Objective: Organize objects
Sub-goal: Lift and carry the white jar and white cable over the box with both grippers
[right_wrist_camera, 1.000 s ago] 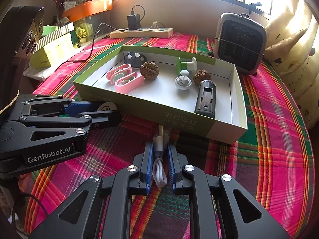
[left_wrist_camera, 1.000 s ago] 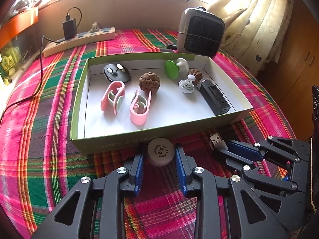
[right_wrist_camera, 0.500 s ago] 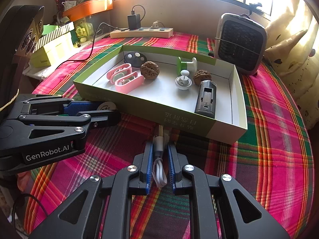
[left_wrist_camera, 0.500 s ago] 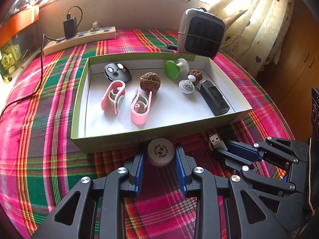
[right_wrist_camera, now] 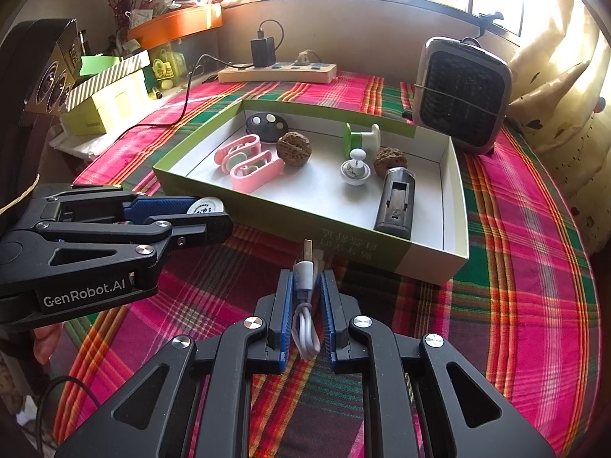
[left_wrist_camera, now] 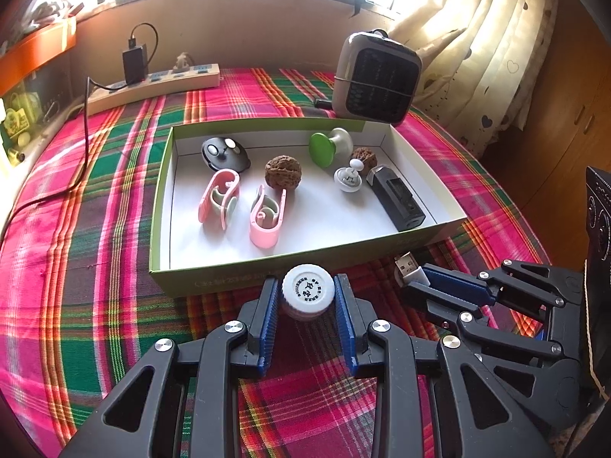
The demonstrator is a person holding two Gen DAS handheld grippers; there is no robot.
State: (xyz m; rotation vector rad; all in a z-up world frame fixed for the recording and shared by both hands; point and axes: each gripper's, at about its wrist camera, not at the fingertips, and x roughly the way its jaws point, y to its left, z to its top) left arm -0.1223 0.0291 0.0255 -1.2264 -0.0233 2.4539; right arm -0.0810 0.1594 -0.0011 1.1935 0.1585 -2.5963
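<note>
My left gripper (left_wrist_camera: 307, 292) is shut on a small white-capped bottle (left_wrist_camera: 307, 293), held just in front of the near wall of the green box (left_wrist_camera: 229, 274). It also shows in the right wrist view (right_wrist_camera: 204, 206). My right gripper (right_wrist_camera: 306, 280) is shut on a white USB cable (right_wrist_camera: 304, 278), its plug pointing at the box's near wall (right_wrist_camera: 343, 244); the plug shows in the left wrist view (left_wrist_camera: 406, 267). In the box lie two pink clips (left_wrist_camera: 219, 198), two walnuts (left_wrist_camera: 283, 172), a green-and-white knob (left_wrist_camera: 328, 147), a small white knob (left_wrist_camera: 347, 177), a black oval remote (left_wrist_camera: 225, 152) and a black device (left_wrist_camera: 399, 202).
A grey heater (left_wrist_camera: 376, 78) stands behind the box at the right. A power strip (left_wrist_camera: 152, 84) with a black charger lies at the back left, its cord trailing over the plaid cloth (left_wrist_camera: 76, 267). Boxes and a shelf (right_wrist_camera: 110, 91) crowd the far left edge.
Both grippers have held almost still, keeping the bottle and the cable in front of the box.
</note>
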